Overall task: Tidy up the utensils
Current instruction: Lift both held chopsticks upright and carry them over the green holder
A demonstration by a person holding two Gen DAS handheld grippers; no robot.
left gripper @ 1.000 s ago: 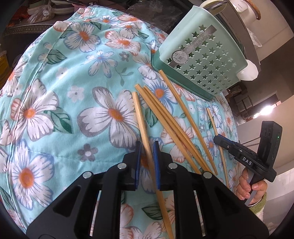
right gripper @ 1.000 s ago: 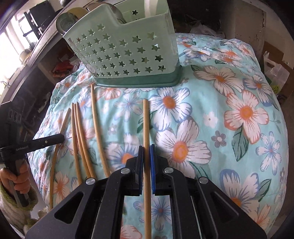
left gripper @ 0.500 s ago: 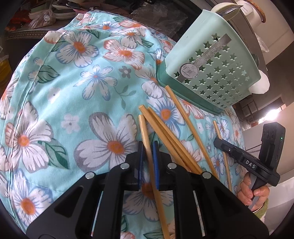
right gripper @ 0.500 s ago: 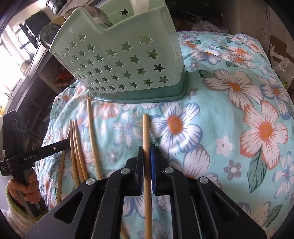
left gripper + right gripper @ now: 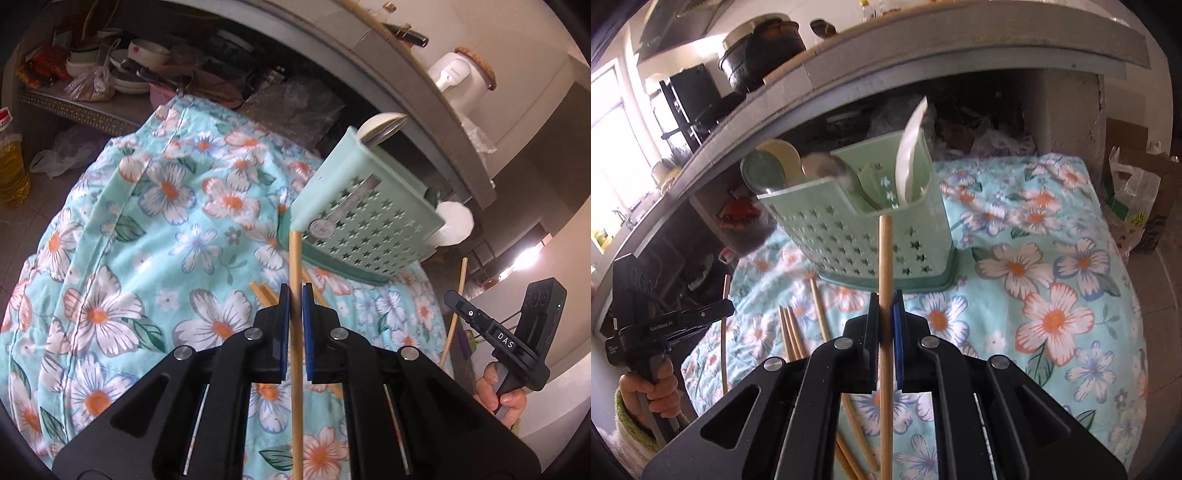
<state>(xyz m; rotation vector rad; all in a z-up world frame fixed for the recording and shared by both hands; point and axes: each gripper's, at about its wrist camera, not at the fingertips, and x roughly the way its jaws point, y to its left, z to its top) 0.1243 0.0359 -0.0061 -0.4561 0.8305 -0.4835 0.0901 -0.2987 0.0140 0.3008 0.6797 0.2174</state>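
Chopsticks are held one per gripper, both raised above the floral cloth (image 5: 166,236). Left gripper (image 5: 293,306) is clamped on a chopstick (image 5: 295,332) whose tip points to 12 o'clock, reaching the lower corner of the green star-punched utensil basket (image 5: 369,221) in that view. Loose chopsticks (image 5: 792,332) lie on the cloth at about 9 o'clock from the right gripper (image 5: 885,317), which is closed on its own chopstick (image 5: 885,266); its tip sits at 12 o'clock in front of the basket's wall. Spoons (image 5: 820,166) stand inside the basket.
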